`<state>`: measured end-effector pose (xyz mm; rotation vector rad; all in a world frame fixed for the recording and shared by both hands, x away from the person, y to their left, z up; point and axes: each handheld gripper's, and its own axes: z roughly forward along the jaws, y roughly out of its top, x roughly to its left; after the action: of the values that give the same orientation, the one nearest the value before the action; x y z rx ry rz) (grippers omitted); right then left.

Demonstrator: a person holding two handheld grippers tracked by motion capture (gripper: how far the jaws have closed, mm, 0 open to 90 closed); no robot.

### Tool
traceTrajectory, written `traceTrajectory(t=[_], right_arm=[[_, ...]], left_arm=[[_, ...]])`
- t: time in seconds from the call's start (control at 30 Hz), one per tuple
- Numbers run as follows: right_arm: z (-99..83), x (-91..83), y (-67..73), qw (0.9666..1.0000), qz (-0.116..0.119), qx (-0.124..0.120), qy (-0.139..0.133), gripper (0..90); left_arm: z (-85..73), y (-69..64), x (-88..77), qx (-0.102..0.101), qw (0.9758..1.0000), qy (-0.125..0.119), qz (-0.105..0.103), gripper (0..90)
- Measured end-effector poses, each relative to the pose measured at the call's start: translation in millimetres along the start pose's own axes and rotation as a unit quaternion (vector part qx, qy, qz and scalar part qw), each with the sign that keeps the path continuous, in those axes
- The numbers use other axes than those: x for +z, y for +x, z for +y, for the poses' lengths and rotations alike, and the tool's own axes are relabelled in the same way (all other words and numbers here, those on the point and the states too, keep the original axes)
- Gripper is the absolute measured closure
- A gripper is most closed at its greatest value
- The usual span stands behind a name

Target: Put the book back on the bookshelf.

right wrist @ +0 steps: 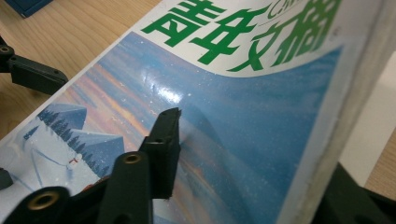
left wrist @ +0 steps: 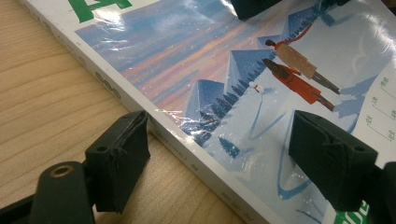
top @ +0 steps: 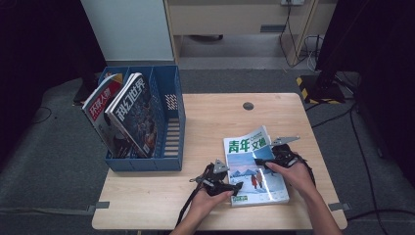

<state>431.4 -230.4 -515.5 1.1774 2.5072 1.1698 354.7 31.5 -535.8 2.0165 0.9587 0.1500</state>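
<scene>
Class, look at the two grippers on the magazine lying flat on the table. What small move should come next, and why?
Probably lift the magazine a little. The right gripper is clamped over its page edge, one jaw on the cover, while the left gripper stands open astride its spine. The blue file box has a free slot.

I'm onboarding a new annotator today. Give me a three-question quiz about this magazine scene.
1. True or false: the magazine on the table has green title characters.
2. How many magazines stand in the blue file rack? A one, B two, C four.
3. Which gripper pinches the magazine's edge: the left gripper or the right gripper?

Key: 1 true. 2 B. 3 the right gripper; the left one's jaws straddle the spine, open.
</scene>
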Motion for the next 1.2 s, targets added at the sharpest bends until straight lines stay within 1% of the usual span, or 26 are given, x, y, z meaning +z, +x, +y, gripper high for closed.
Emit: traceTrajectory(t=[0.07, 0.13, 0.2, 0.27, 0.3, 0.4, 0.43, 0.47, 0.5, 0.53, 0.57, 0.6, 0.7, 0.77, 0.87, 1.0, 1.13, 1.2], right_arm=[[0.8, -1.1, 1.8, 1.0, -0.003, -0.001, -0.005, 61.6], [2.1, -2.8, 4.8, 0.9999, -0.011, -0.004, -0.01, 66.4], [2.9, -3.6, 6.1, 0.9998, -0.016, -0.007, -0.014, 69.7], [3.7, -4.7, 8.1, 0.9995, -0.021, -0.016, -0.017, 72.9], [4.1, -5.3, 9.1, 0.9994, -0.021, -0.016, -0.021, 74.8], [4.3, -7.9, 11.7, 0.9991, -0.021, -0.015, -0.033, 79.2], [4.4, -8.6, 12.2, 0.9989, -0.022, -0.022, -0.035, 80.1], [4.6, -9.2, 13.3, 0.9987, -0.024, -0.024, -0.037, 80.9], [5.1, -10.0, 15.0, 0.9987, -0.024, -0.024, -0.039, 81.5], [5.3, -11.0, 16.2, 0.9983, -0.026, -0.03, -0.043, 82.1], [5.7, -11.8, 17.6, 0.9982, -0.027, -0.03, -0.045, 82.5], [6.2, -13.3, 20.0, 0.9976, -0.03, -0.038, -0.049, 83.3], [7.7, -16.1, 24.0, 0.9965, -0.032, -0.05, -0.058, 84.9], [8.7, -17.7, 27.0, 0.9957, -0.035, -0.059, -0.062, 85.2], [9.9, -20.0, 30.8, 0.9942, -0.04, -0.073, -0.069, 85.5], [11.6, -26.2, 34.7, 0.9923, -0.042, -0.084, -0.081, 85.6], [12.5, -35.1, 35.7, 0.9906, -0.034, -0.088, -0.099, 85.6], [11.7, -38.1, 34.5, 0.9895, -0.028, -0.089, -0.11, 85.6]], left_arm=[[0.0, 0.1, 0.0, 0.0, 1.0, 0.0, 0.0, 19.1], [0.0, 0.5, -0.2, -0.001, 1.0, -0.001, -0.001, 19.3], [0.3, 1.7, -0.2, -0.002, 1.0, -0.002, -0.001, 19.4], [0.7, 4.5, -0.5, -0.012, 0.9999, -0.006, 0.0, 19.4], [1.0, 6.4, -0.8, -0.017, 0.9998, -0.007, 0.002, 19.5], [2.7, 14.2, -1.8, -0.022, 0.9996, -0.01, 0.015, 19.6], [3.5, 17.0, -1.9, -0.026, 0.9995, -0.011, 0.016, 19.6], [4.1, 19.8, -1.7, -0.034, 0.9992, -0.015, 0.014, 19.8], [5.4, 22.5, -1.0, -0.036, 0.9991, -0.015, 0.014, 19.7], [6.4, 23.3, -0.3, -0.031, 0.9993, -0.014, 0.016, 19.7], [6.4, 23.3, -0.3, -0.031, 0.9993, -0.014, 0.016, 19.7], [9.5, 24.8, 1.4, -0.014, 0.9997, -0.003, 0.021, 19.1], [12.8, 26.9, 2.8, -0.012, 0.9997, 0.005, 0.019, 17.8], [14.7, 28.8, 3.9, -0.016, 0.9997, 0.005, 0.019, 17.5], [16.8, 31.4, 5.5, -0.014, 0.9998, 0.007, 0.015, 16.8], [19.5, 33.8, 7.7, -0.025, 0.9997, 0.005, 0.001, 15.1], [21.5, 35.9, 10.8, -0.044, 0.9988, -0.005, -0.022, 14.0], [23.5, 36.9, 12.5, -0.043, 0.9983, -0.005, -0.038, 14.0]])
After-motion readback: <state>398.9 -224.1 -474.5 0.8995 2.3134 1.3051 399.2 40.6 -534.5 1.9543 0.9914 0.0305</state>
